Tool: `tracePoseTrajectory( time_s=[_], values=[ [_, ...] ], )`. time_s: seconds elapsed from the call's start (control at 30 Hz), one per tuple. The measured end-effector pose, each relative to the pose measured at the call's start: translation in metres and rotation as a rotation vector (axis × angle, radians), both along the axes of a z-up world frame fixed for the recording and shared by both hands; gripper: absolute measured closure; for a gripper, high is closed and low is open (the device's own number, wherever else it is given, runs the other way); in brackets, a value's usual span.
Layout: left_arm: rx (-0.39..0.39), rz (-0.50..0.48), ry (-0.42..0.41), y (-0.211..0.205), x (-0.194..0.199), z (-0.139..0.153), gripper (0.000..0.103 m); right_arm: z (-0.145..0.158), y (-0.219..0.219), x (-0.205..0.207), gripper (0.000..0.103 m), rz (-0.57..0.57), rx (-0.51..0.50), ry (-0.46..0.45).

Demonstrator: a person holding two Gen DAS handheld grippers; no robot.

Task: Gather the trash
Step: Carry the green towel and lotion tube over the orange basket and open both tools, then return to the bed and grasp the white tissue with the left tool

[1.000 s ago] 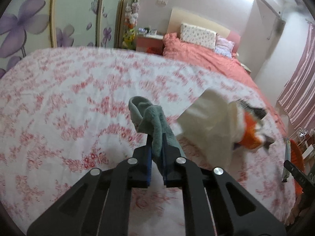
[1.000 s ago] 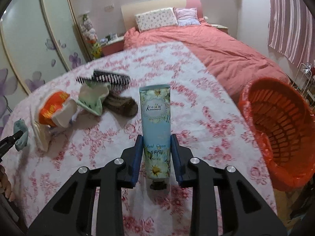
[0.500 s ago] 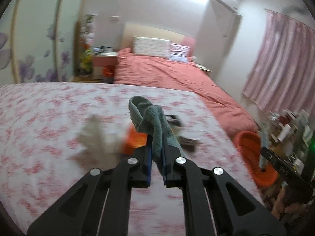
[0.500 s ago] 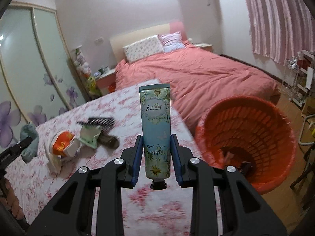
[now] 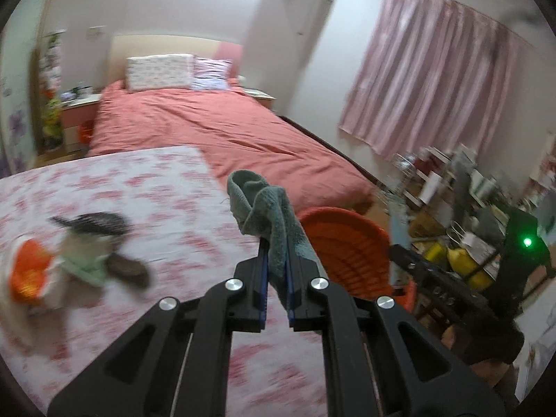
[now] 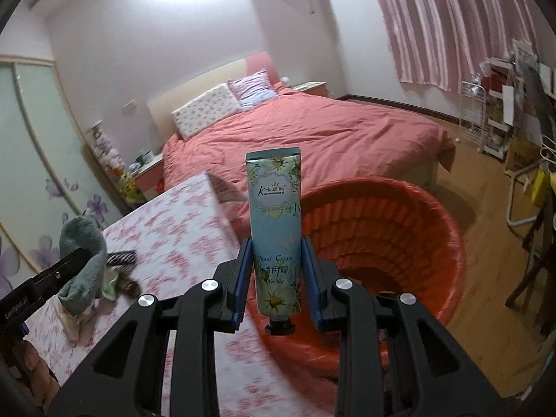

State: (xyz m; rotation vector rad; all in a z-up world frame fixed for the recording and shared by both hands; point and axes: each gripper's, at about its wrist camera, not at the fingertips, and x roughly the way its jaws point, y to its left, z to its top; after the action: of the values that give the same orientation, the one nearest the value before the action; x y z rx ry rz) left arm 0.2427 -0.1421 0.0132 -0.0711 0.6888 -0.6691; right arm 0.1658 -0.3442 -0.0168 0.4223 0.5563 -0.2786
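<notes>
My left gripper (image 5: 276, 271) is shut on a grey-green cloth (image 5: 267, 215), held above the floral table (image 5: 173, 201) near its right edge. My right gripper (image 6: 276, 264) is shut on a blue hand cream tube (image 6: 274, 215), held upright over the near rim of the orange basket (image 6: 399, 229). The basket also shows in the left wrist view (image 5: 347, 246), just right of the cloth. The left gripper and cloth (image 6: 83, 260) show at the left of the right wrist view. Other items remain on the table: an orange packet (image 5: 27, 271), a dark comb (image 5: 93, 224) and a brown piece (image 5: 128, 269).
The basket stands on the wooden floor (image 6: 486, 278) beside the table edge. A bed with a red cover (image 6: 330, 139) lies behind. A cluttered rack and chair (image 6: 504, 121) stand at the right by pink curtains (image 5: 434, 80). A wardrobe (image 6: 31, 160) stands left.
Both grippers have swung right from over the table toward the orange basket, each still holding its item. The tube is now above the basket's rim.
</notes>
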Motion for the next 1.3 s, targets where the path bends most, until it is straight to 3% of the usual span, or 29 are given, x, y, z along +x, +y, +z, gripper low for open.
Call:
tracePoseTrajectory(
  time_s=[0.17, 0.4, 0.43, 0.5, 0.57, 0.63, 0.7, 0.93, 1.03, 1.3],
  values=[
    [0.026, -0.100, 0.015, -0.061, 0.002, -0.016, 0.094, -0.009, -0.028, 0.001, 0.074, -0.039, 0.038, -0.004],
    [0.068, -0.160, 0.074, -0.109, 0.016, -0.048, 0.091, -0.025, -0.058, 0.008, 0.074, -0.067, 0.088, -0.009],
    [0.077, -0.156, 0.081, -0.114, 0.019, -0.051, 0.089, -0.027, -0.060, 0.008, 0.074, -0.068, 0.092, -0.005],
    [0.102, -0.144, 0.099, -0.120, 0.024, -0.062, 0.072, -0.035, -0.065, 0.013, 0.073, -0.066, 0.116, 0.021],
    [0.118, -0.124, 0.105, -0.119, 0.028, -0.067, 0.064, -0.041, -0.066, 0.015, 0.069, -0.065, 0.130, 0.036],
    [0.135, -0.104, 0.110, -0.113, 0.032, -0.072, 0.061, -0.041, -0.065, 0.011, 0.056, -0.074, 0.124, 0.038],
    [0.148, -0.083, 0.107, -0.106, 0.034, -0.071, 0.058, -0.040, -0.063, 0.007, 0.053, -0.078, 0.123, 0.038],
    [0.189, -0.001, 0.045, -0.063, 0.023, -0.058, 0.045, -0.025, -0.050, 0.006, 0.049, -0.064, 0.104, 0.039],
    [0.208, 0.054, 0.006, -0.034, 0.014, -0.049, 0.040, -0.018, -0.037, 0.008, 0.042, -0.045, 0.082, 0.035],
    [0.200, 0.254, -0.029, 0.075, 0.005, -0.030, 0.034, -0.005, 0.029, 0.018, 0.039, 0.076, 0.021, 0.050]
  ],
)
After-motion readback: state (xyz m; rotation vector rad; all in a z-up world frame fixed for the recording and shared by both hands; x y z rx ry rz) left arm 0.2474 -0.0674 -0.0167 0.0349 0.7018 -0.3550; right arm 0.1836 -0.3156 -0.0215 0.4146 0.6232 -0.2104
